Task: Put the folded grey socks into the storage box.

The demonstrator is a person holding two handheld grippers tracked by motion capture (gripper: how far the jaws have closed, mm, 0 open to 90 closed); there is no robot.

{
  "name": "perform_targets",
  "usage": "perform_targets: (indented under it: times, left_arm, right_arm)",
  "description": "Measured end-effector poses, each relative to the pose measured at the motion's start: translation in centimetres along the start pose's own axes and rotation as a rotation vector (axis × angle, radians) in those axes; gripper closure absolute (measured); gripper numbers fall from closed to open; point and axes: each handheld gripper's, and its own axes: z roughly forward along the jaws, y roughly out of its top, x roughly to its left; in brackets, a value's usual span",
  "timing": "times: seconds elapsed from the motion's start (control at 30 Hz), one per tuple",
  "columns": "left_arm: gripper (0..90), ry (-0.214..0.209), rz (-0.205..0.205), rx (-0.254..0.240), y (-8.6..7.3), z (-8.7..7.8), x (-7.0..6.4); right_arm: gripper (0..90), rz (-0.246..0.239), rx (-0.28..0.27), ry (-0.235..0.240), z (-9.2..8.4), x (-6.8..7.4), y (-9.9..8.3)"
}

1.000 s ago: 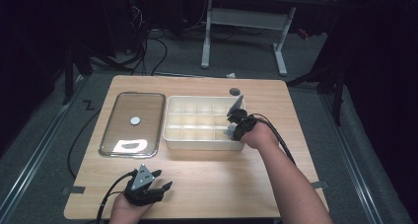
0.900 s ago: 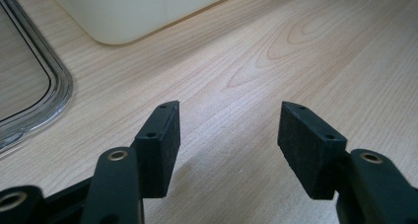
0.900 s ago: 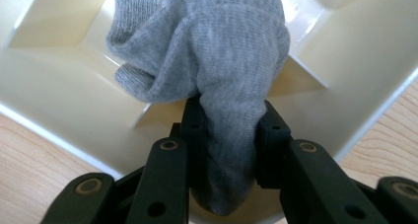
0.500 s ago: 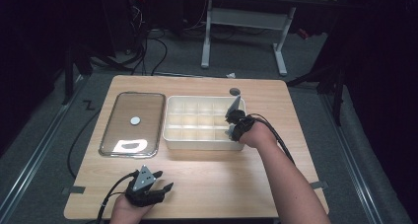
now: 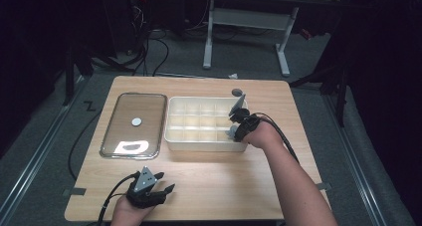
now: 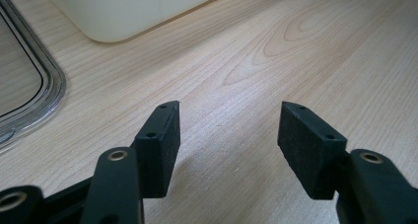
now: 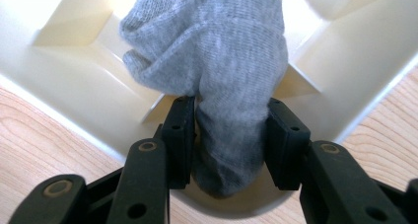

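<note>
The right tool (image 7: 231,145), jaws just opening, loosely brackets a soft, light grey knitted sock (image 7: 222,71) in the cream compartmented plastic box (image 7: 74,86); best pinched mid-bunch.

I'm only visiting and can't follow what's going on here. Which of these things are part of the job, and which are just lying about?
In the job:
- grey sock, between the right gripper jaws, which have just been opening
- cream divided box under it

Lying about:
- clear lid with a white disc
- small grey round thing
- left gripper, open over bare table
</note>
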Motion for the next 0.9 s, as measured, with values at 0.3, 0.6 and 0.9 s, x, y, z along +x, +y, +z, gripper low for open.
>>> perform_targets:
  times: [0.3, 0.6, 0.9]
  left_arm:
    - [42.2, -0.002, 0.001, 0.008, 0.0, 0.1, 0.0]
    - [42.2, -0.005, 0.006, 0.010, 0.0, 0.1, -0.1]
    - [42.2, -0.007, 0.004, 0.010, 0.0, 0.1, -0.1]
  right_arm:
    - [56.9, -0.005, -0.078, 0.012, -3.2, 0.2, -0.1]
    - [84.3, 0.014, -0.054, -0.028, -2.6, 0.1, -0.3]
    - [83.0, 0.004, 0.016, -0.046, 0.9, 0.1, -0.3]
